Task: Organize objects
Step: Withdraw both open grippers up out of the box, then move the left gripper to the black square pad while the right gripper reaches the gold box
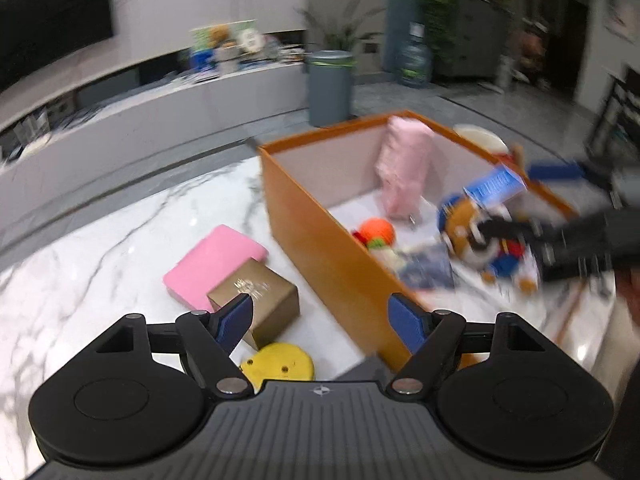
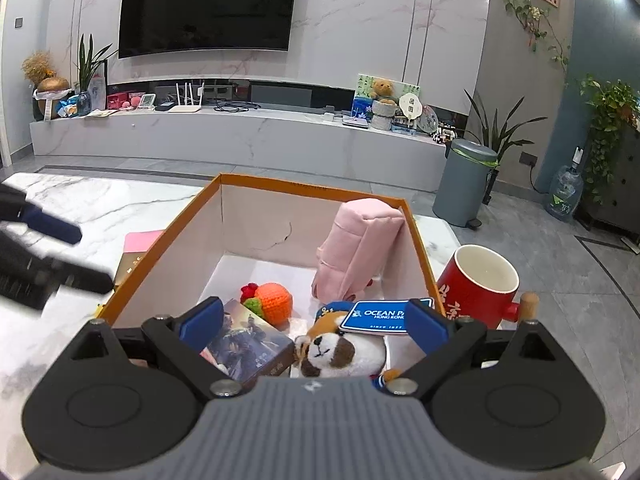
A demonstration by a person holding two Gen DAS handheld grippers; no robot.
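The left gripper point(image 1: 321, 322) hangs released and empty over the gold box point(image 1: 260, 300) beside the orange bin point(image 1: 320, 248). The right gripper point(image 2: 314, 322) gapes wide above the plush toy point(image 2: 340, 354) in the bin, pads clear of it.

A glossy white marble tabletop point(image 1: 100, 248) with grey veins reflects the room lights. On it stands a smooth, matt orange cardboard box point(image 1: 316, 240) with pale inner walls. Inside the box are a soft pink cloth pouch point(image 2: 356, 248), a knitted orange yarn ball point(image 2: 274, 300), a furry brown and white plush toy point(image 2: 340, 350) carrying a shiny blue paper tag point(image 2: 378, 316), and a glossy printed card box point(image 2: 248, 344). Beside the box's right wall, a glazed red ceramic mug point(image 2: 476, 286) has a bare wooden handle point(image 2: 528, 306). Left of the box lie a smooth pink pad point(image 1: 212, 264), a gold-brown cardboard carton point(image 1: 260, 300) with foil lettering, and a yellow plastic disc point(image 1: 280, 364). Each claw is matt black plastic with blue pads
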